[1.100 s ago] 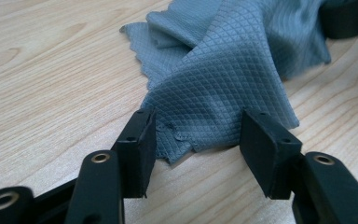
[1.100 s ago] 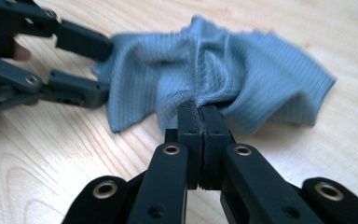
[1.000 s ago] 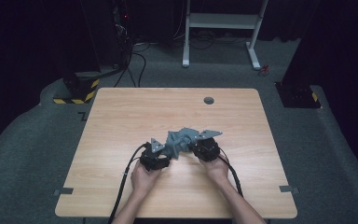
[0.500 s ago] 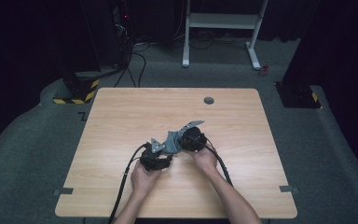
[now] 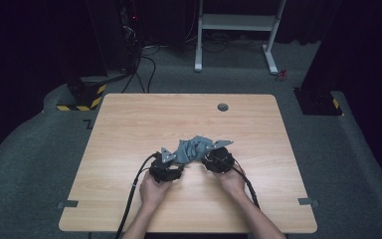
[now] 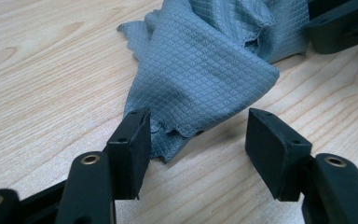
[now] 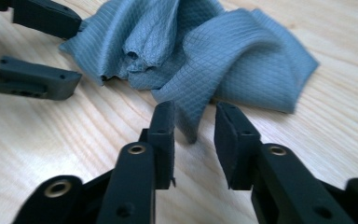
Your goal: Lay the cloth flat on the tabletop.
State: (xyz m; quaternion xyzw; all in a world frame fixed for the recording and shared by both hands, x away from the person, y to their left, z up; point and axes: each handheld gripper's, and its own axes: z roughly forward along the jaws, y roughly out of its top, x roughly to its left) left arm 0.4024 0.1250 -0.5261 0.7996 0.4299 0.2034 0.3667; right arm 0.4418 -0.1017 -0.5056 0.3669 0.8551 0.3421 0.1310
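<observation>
A crumpled grey cloth (image 5: pixel 193 149) lies at the centre of the table (image 5: pixel 129 124), between the two grippers. The left gripper (image 6: pixel 193 140) stands wide, a cloth corner against its left pad; the right gripper (image 7: pixel 193 140), whose jaws have just been opening, straddles a fold tip without pressing it. Both hands (image 5: pixel 154 188) rest low at the frame's bottom centre, grippers angled inward

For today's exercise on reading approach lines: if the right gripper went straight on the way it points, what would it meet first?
Most likely the crumpled grey quilted cloth: a fold of it hangs just ahead of the right gripper, whose jaws have just been opening and stand apart, not pressing it. Exact depth is unclear.
</observation>
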